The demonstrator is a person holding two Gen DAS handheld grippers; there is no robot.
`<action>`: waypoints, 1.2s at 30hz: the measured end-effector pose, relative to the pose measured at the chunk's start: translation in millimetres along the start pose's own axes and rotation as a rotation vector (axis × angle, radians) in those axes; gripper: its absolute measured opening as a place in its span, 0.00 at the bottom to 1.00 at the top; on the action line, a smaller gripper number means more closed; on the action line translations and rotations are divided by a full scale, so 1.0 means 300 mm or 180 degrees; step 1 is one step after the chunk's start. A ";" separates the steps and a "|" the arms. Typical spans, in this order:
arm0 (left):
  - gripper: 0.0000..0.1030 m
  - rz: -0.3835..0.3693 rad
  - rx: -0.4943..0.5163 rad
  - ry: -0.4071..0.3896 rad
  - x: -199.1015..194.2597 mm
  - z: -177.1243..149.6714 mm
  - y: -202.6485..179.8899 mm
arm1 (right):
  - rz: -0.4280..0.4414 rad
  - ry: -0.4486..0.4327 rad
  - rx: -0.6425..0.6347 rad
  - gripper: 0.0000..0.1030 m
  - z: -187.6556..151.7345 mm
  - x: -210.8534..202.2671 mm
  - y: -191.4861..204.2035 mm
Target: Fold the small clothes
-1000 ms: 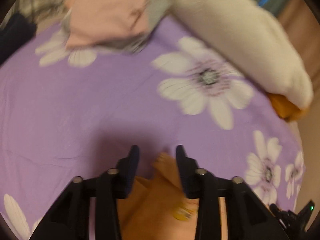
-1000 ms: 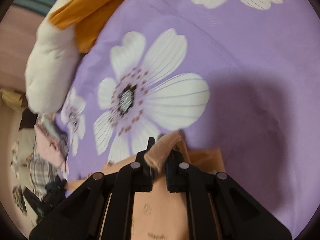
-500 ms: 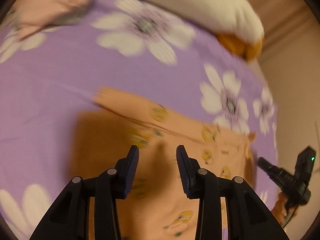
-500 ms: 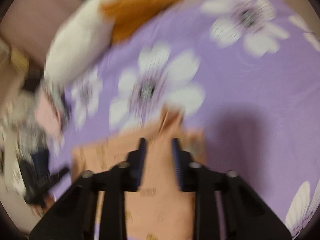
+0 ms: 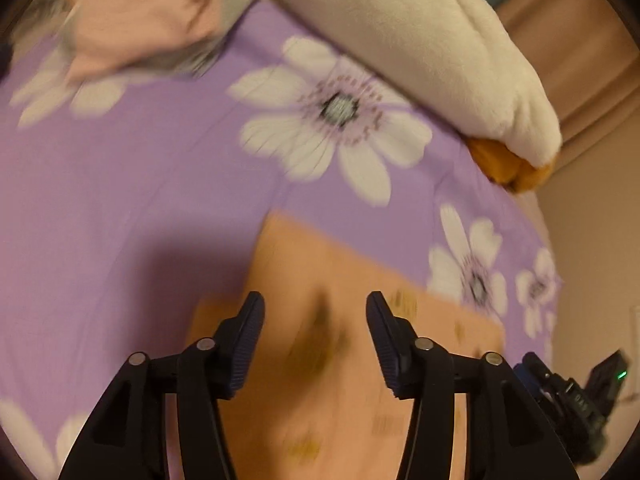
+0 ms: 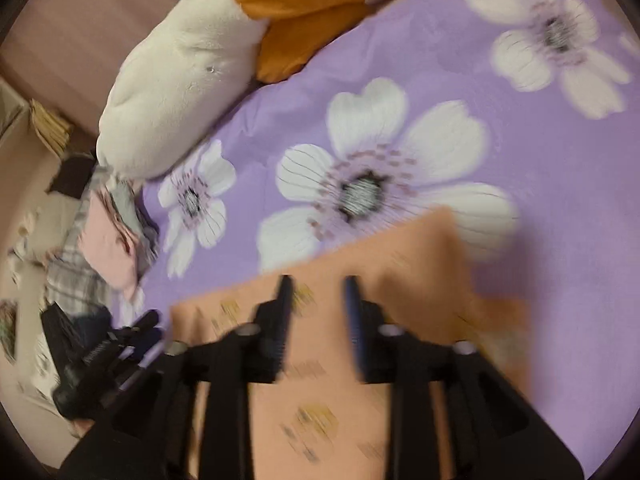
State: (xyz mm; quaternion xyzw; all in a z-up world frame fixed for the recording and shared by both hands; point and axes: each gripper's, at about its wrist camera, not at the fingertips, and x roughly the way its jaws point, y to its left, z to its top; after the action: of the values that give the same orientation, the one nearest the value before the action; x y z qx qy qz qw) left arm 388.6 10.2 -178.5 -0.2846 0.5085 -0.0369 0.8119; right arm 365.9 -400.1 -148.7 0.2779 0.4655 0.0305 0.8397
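Orange cloth (image 5: 340, 280) with little yellow pictures. Lay flat on the purple sheet (image 5: 120, 180), just on the near side of the big white flower (image 5: 336, 108). Touched the flower's near petals in the right view (image 6: 400, 264), one corner poking up at them. Looked longer from side to side than from near to far, far edge a bit slanted to the flower. Too blurry to tell front from back.

Left tongs (image 5: 316, 300): hung right over the cloth, on the side away from the flower. Were opening, nothing pinched, only cloth showing in the gap underneath. Right tongs (image 6: 318, 284): same thing, were opening over the cloth, nothing pinched. Sat side by side along the cloth's long way, one toward each end. Neither one clearly nearer; both right on top of it.

Probably next: pick two corners again and fold the long way in half. Needed a clean grab on one layer only.

Farther out, past the flower: a white stuffed toy (image 5: 420, 48) and a heap of clothes (image 5: 140, 12).
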 end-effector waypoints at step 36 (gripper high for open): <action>0.11 -0.0201 -0.0148 -0.0363 0.059 -0.409 -0.143 | 0.0802 -0.0085 0.1037 0.09 -0.458 0.048 -0.074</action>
State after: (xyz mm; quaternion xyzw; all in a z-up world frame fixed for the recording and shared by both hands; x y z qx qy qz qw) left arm 303.0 -83.8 -210.7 -0.3209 0.4529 -0.0343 0.8311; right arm 259.9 -354.2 -227.4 0.4664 0.4146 0.0560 0.7794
